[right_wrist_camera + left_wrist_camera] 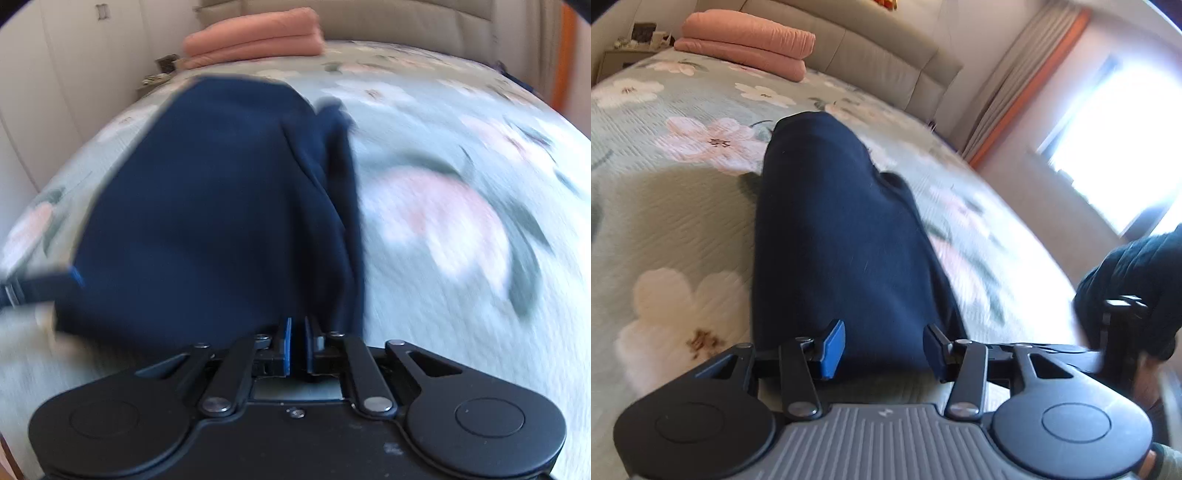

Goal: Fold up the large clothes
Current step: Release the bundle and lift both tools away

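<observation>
At nine o'clock the left gripper (884, 347) stands partly open over the near hem of the navy garment (834, 236), pads clear of the cloth. The garment lies lengthwise on the floral bedspread (665, 206), running toward twelve o'clock. At three o'clock, the right gripper (297, 341) has its pads nearly together at the near hem; whether cloth is pinched cannot be told.
</observation>
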{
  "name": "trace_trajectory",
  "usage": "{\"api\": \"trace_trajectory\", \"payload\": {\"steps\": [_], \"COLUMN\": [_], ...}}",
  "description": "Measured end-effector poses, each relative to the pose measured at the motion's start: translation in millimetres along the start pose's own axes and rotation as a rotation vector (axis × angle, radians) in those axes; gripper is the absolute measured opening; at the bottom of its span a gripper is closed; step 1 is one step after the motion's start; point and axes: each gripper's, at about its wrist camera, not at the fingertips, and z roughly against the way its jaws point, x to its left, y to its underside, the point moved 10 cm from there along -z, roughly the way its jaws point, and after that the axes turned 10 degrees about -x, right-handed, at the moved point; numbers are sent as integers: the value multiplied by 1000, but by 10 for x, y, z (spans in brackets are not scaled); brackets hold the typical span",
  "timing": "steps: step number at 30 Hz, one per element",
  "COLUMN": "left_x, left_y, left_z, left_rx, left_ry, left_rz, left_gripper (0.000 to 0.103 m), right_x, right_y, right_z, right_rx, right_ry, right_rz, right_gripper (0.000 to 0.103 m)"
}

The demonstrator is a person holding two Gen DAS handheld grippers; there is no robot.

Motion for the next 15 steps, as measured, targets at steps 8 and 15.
{"api": "trace_trajectory", "payload": {"steps": [8,15], "left_x": [-349,-859], "left_y": [138,-208], "left_z": [1088,1854], "left_rx": [-45,-184], "left_ry": [-207,-259], "left_rz": [-79,-99], "left_gripper": [61,71], "right_x": [207,535], "right_y": [-75,-490], "right_z": [800,1716], "right_rx": [27,-109], "right_ry": [-10,-23], "right_rz": [-16,-25], "right_gripper": [51,79]}}
